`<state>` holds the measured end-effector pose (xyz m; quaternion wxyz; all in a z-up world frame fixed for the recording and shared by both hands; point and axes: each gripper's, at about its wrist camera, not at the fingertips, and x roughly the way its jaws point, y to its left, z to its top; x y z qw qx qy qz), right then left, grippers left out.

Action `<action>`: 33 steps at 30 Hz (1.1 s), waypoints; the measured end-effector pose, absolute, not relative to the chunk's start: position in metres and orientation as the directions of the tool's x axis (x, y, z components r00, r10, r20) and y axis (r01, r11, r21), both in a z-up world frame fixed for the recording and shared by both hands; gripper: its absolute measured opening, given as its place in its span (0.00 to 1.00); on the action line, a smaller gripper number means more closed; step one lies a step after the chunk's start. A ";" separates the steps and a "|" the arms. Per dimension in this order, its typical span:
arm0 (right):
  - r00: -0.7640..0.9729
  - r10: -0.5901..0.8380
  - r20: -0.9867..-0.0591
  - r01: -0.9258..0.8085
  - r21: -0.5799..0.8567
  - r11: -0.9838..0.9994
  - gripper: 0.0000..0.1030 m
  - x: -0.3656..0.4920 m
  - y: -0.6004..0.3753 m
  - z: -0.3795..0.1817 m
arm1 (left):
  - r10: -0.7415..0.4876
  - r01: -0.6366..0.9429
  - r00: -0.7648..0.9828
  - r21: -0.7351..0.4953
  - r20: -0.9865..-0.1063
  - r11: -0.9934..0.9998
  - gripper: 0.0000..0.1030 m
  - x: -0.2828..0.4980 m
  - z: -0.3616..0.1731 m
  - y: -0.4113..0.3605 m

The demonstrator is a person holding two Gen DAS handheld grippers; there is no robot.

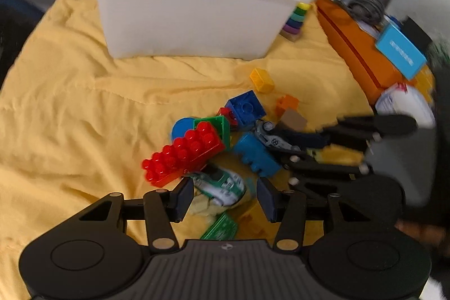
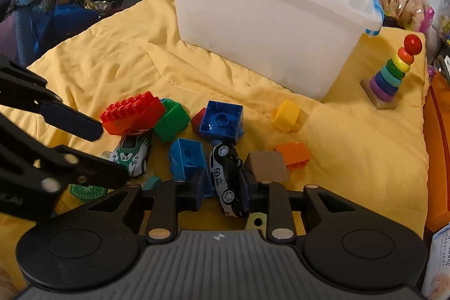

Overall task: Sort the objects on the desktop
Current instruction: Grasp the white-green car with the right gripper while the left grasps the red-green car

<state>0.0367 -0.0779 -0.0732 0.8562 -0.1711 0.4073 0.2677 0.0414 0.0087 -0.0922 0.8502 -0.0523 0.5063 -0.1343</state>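
- A yellow quilt (image 2: 118,58) is covering the surface.
- A translucent white plastic bin (image 2: 270,27) is standing at the far side; something blue may be lying inside, but the wall is blurring it.
- The left gripper (image 1: 225,196) is hovering spread wide over a green-and-white toy car (image 1: 222,183), its pads not touching it.
- The right gripper (image 2: 223,189) is clamping a black-and-white toy car (image 2: 226,176), near the bricks.
- A red brick (image 2: 132,113) is leaning on the green car.
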 end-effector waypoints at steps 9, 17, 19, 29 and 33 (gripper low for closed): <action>0.545 0.352 -0.761 -0.567 -0.025 0.823 0.22 0.010 -0.104 -0.052 | -0.254 0.059 0.412 -0.253 -0.875 0.966 0.40 0.059 -0.108 0.012; 0.503 0.421 -0.755 -0.567 0.079 0.820 0.22 -0.018 -0.121 -0.037 | -0.288 0.164 0.406 -0.240 -0.867 0.957 0.32 0.019 -0.092 0.038; 0.458 0.440 -0.772 -0.565 0.130 0.815 0.22 -0.023 -0.126 -0.038 | -0.277 0.172 0.411 -0.225 -0.868 0.959 0.32 0.012 -0.094 0.047; 0.206 0.589 -0.781 -0.389 0.487 0.782 0.22 -0.022 -0.151 -0.077 | -0.187 0.230 0.397 -0.099 -0.899 0.968 0.32 -0.022 -0.100 0.076; 0.305 0.511 -0.804 -0.372 0.393 0.841 0.31 -0.025 -0.154 -0.068 | -0.159 0.272 0.431 -0.041 -0.888 0.962 0.33 -0.029 -0.098 0.073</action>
